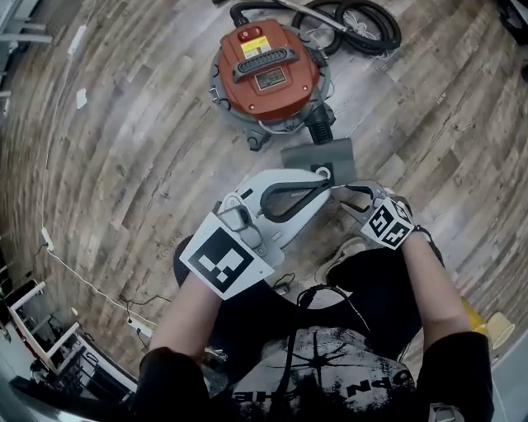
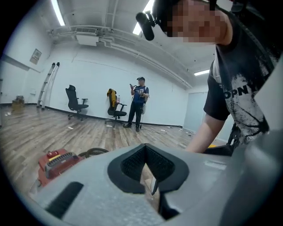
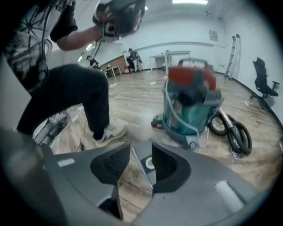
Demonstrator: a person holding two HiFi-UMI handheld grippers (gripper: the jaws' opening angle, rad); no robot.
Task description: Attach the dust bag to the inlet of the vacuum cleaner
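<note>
The vacuum cleaner (image 1: 268, 70), a red-lidded drum, stands on the wood floor ahead of me; it also shows blurred in the right gripper view (image 3: 190, 106) and low at the left in the left gripper view (image 2: 55, 161). A flat grey dust bag (image 1: 318, 155) lies on the floor just in front of it. My left gripper (image 1: 326, 175) hovers over the bag's near edge with its jaws shut (image 2: 146, 150) and nothing seen between them. My right gripper (image 1: 345, 191) is beside it on the right, open (image 3: 140, 152); the bag's collar (image 3: 149, 164) shows on the floor between its parted jaws, untouched.
The black hose (image 1: 355, 25) lies coiled behind the vacuum. A thin cable (image 1: 74, 272) runs over the floor at the left. My shoe (image 1: 342, 255) is close under the right gripper. A person (image 2: 139, 103) stands far off by office chairs (image 2: 76, 102).
</note>
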